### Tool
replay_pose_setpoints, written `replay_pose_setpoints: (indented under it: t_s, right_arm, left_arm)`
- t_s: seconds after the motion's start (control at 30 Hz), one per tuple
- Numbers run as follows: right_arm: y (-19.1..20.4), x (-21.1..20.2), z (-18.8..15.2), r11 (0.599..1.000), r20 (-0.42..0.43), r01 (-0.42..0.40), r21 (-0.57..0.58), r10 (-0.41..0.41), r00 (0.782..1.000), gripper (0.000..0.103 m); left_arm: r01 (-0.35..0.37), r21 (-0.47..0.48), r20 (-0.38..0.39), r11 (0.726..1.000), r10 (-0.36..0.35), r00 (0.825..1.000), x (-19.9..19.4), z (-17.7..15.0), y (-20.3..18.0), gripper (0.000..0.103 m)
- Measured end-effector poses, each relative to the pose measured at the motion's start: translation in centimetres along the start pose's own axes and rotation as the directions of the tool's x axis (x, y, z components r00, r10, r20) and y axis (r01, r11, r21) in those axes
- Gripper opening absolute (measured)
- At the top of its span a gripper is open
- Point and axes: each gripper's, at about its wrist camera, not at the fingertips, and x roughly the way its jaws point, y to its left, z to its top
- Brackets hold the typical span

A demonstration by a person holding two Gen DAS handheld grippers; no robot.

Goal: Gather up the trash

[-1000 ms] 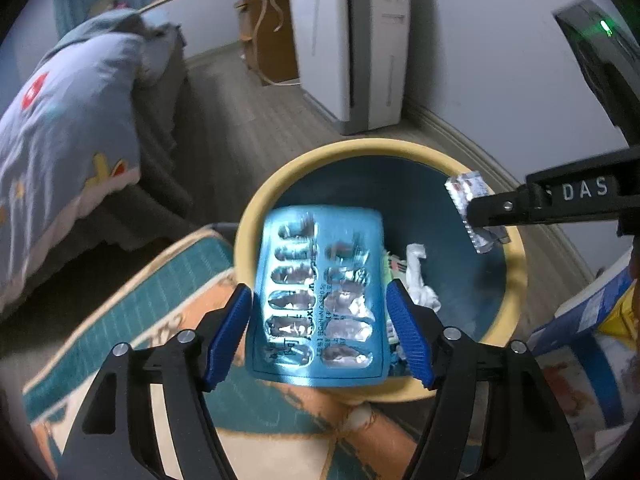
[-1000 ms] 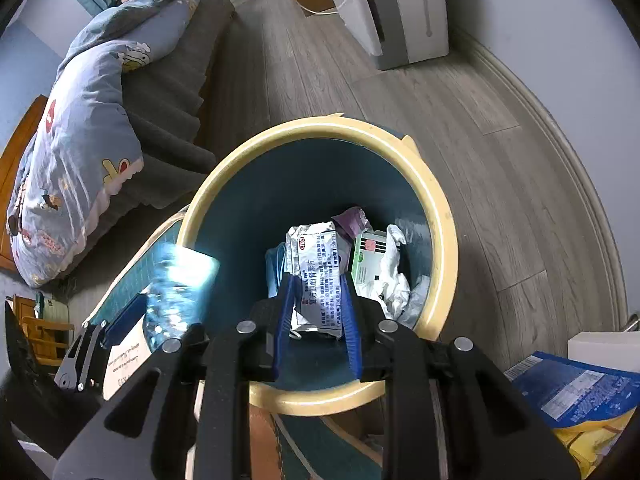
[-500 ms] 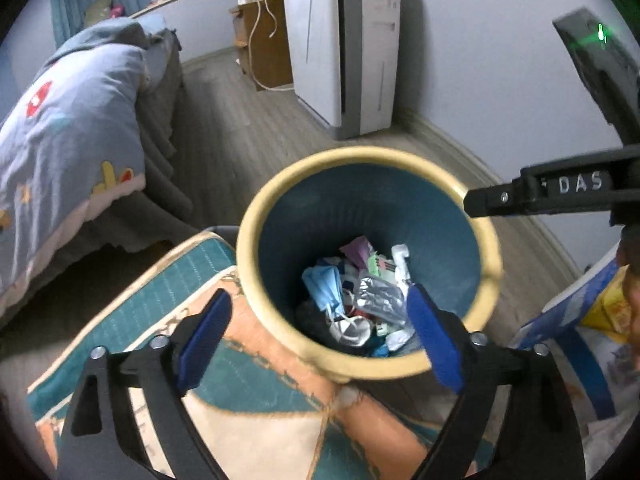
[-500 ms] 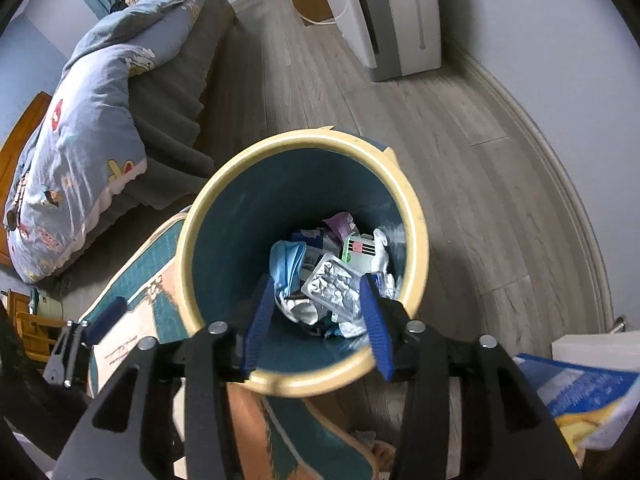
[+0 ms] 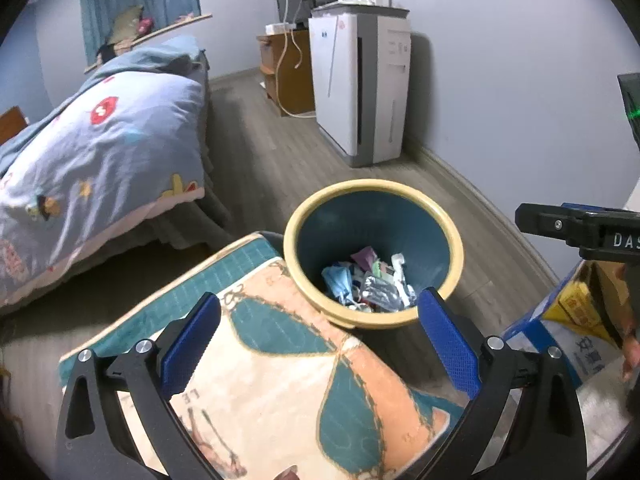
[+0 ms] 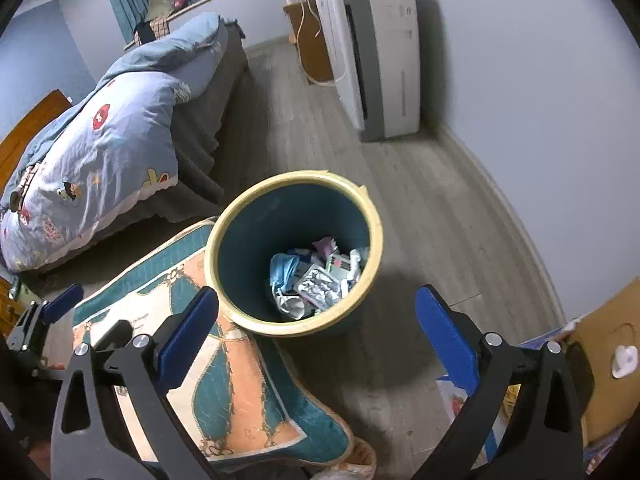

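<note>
Left gripper (image 5: 318, 344): black angular frame with triangular cut-outs, silver round screws at finger joints, blue textured pads (image 5: 192, 344) on inner finger faces. Right gripper (image 6: 316, 330): same build, black frame, silver screws, blue ribbed pads (image 6: 188, 330). Its side, seen from left wrist view, carries white letters "DAS" and one screw. Green indicator light at upper right edge.

Trash (image 5: 368, 284) in bin (image 5: 454, 236); rug (image 5: 280, 364) left, touching; bed (image 5: 100, 152) beyond rug.
</note>
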Motion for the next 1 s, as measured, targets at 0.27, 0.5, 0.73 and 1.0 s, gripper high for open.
replay_pose_setpoints:
  t_s: [0.27,0.5,0.73,1.0]
  right_arm:
    - [0.3,-0.8,-0.4,0.999,0.015,0.043,0.002,-0.043,0.999,0.097]
    - [1.0,-1.4,-0.2,0.997,0.074,0.072,-0.03,-0.069,0.995,0.097]
    - [1.3,-1.2,-0.1,0.997,0.068,0.072,-0.033,-0.07,0.995,0.097]
    - [1.4,-1.1,-0.1,0.997,0.067,0.074,-0.033,-0.071,0.995,0.097]
  left_arm:
    - [-0.007,-0.042,0.021,0.999,0.008,1.0,-0.7,-0.3,0.1,0.098]
    - [-0.053,-0.059,0.037,0.997,0.055,0.998,-0.2,0.1,0.9,0.098]
    - [-0.046,-0.069,0.04,0.997,0.049,0.998,0.0,0.4,1.3,0.098]
    - [-0.039,-0.059,0.036,0.997,0.042,0.998,0.2,0.4,1.0,0.098]
